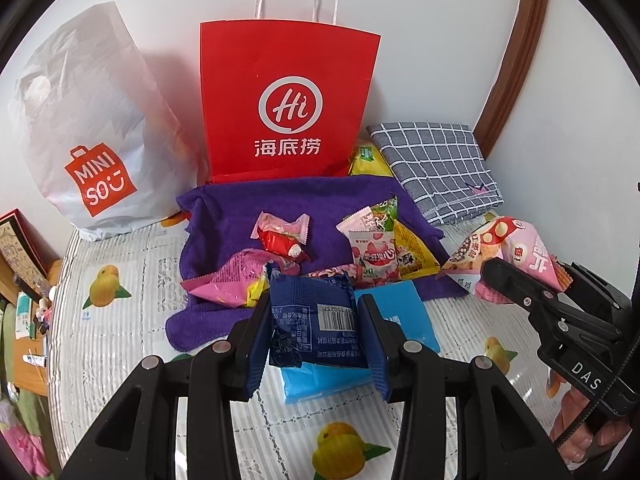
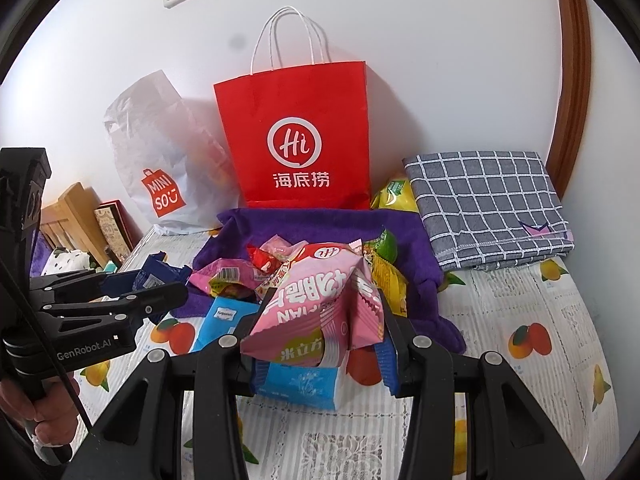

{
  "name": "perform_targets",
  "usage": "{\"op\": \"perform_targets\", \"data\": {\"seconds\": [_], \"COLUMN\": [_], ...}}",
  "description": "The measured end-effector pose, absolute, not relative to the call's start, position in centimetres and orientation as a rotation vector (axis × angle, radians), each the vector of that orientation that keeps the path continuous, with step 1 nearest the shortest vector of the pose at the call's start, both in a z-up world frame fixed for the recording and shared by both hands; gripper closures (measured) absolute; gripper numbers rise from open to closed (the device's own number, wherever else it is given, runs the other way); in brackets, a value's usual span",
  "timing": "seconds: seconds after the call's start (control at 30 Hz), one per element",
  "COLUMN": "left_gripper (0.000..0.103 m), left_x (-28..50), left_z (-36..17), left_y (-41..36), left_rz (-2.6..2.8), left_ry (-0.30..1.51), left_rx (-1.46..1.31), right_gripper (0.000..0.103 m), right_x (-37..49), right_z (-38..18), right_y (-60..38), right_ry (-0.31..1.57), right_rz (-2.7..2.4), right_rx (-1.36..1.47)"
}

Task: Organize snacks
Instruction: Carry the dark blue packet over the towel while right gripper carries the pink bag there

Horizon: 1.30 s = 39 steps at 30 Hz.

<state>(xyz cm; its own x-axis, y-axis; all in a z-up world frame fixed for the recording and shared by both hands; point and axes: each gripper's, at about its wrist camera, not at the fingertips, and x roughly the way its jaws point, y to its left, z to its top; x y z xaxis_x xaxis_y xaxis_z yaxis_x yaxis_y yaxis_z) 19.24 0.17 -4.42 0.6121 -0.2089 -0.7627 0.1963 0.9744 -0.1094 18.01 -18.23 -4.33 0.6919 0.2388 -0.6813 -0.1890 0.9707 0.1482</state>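
My left gripper (image 1: pixel 314 332) is shut on a dark blue snack packet (image 1: pixel 316 320), held above a light blue packet (image 1: pixel 400 316) on the table. My right gripper (image 2: pixel 320 328) is shut on a pink snack bag (image 2: pixel 320 304); it shows at the right of the left wrist view (image 1: pixel 516 252). Several small snacks (image 1: pixel 360 240) lie on a purple towel (image 1: pixel 224 216). A red paper bag (image 1: pixel 288 104) stands upright behind the towel against the wall. The left gripper also shows at the left of the right wrist view (image 2: pixel 160 284).
A white MINISO plastic bag (image 1: pixel 96 140) stands left of the red bag. A folded grey checked cloth (image 1: pixel 436 168) lies at the back right, with a yellow packet (image 1: pixel 368 160) beside it. The table has a fruit-print cover (image 1: pixel 120 320). A wooden headboard (image 2: pixel 68 216) is at far left.
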Motion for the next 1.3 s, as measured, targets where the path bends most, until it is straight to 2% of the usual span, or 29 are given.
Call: {"op": "perform_targets", "data": {"seconds": [0.7,1.3], "left_gripper": [0.063,0.063], "left_x": [22.2,28.4], "left_z": [-5.1,-6.8], "left_y": [0.8,0.7], "left_rz": [-0.214,-0.223], "left_ry": [0.887,0.920], "left_rx": [-0.014,-0.021], "right_gripper": [0.059,0.059], "right_x": [21.0,28.0], "right_z": [-5.1,-7.7], "right_y": [-18.1,-17.1], "right_ry": [0.760,0.801], "right_rz": [0.243,0.245], "right_rx": [0.064,0.031]}}
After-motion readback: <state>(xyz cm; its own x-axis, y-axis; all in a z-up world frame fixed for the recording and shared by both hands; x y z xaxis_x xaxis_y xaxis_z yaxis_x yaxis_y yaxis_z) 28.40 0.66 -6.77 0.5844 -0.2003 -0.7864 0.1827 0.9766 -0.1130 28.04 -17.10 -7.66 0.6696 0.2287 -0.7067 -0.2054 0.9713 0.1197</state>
